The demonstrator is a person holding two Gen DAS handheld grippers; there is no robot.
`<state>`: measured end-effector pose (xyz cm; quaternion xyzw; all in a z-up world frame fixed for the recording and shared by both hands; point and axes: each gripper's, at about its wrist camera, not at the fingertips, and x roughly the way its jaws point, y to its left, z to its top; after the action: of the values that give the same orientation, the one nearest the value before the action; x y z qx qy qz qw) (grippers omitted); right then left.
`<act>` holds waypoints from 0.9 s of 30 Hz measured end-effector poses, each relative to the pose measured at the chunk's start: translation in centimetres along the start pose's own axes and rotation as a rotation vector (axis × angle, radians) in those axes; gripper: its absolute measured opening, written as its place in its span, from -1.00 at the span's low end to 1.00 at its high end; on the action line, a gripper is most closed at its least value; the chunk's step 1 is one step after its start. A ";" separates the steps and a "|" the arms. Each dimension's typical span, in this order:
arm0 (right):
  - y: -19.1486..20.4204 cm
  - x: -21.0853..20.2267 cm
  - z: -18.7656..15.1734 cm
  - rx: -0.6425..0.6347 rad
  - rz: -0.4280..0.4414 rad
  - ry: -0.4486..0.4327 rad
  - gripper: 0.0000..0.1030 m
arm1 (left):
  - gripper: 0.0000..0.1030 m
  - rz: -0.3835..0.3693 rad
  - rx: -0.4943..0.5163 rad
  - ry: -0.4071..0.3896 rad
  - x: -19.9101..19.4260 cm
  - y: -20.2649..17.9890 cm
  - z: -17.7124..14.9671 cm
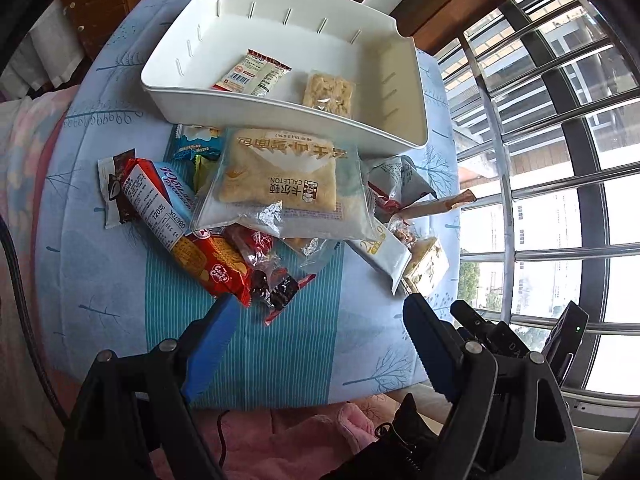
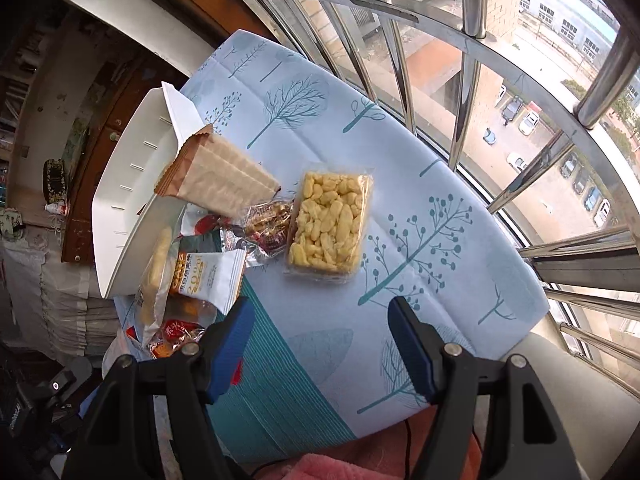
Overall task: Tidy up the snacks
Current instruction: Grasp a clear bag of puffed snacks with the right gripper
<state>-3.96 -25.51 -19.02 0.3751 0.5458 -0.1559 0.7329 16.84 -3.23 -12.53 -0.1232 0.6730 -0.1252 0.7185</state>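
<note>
I've got the left gripper [image 1: 316,320] w/ jaws spread wide, nothing between them, hanging over the striped part of the tabletop [image 1: 120,272] cloth. Just ahead of it sits the snack pile: a red biscuit pack [image 1: 212,260] nearest the left blue finger, a big clear bread bag [image 1: 276,184] on top of the heap, a white sachet [image 1: 384,252] toward the right. Beyond the pile is the white bin [image 1: 168,80], touching or nearly touching the heap's far edge; inside it lie a red-and-white wrapper [image 1: 252,72] and a puffed-rice bar [image 1: 330,92], side by side but apart.

Right gripper [image 2: 322,316] also has jaws spread, empty, pads clear of everything. In its view a yellow puffed-rice bar [image 2: 330,228] in clear wrap lies flat on the tree-print cloth, ahead of the jaws, set apart from the rest on its right side. Left of it, a brown cracker pack [image 2: 216,176] leans against the bin's corner. Window bars [image 2: 472,0] run along the far edge.
</note>
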 end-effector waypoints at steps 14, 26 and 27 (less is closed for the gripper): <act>-1.3 4.9 5.7 -0.069 0.037 0.205 0.36 | 0.61 0.053 -0.117 0.094 6.4 -3.8 0.0; -1.1 8.5 9.2 -0.148 0.059 0.333 0.36 | 0.61 0.091 -0.257 0.144 12.1 -5.4 1.5; -0.9 8.7 9.3 -0.154 0.063 0.342 0.36 | 0.61 0.098 -0.269 0.148 12.5 -5.4 1.7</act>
<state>4.89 -31.23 -26.21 0.3560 0.6607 -0.0246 0.6604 19.20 -12.56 -22.26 -0.1757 0.7400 -0.0077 0.6493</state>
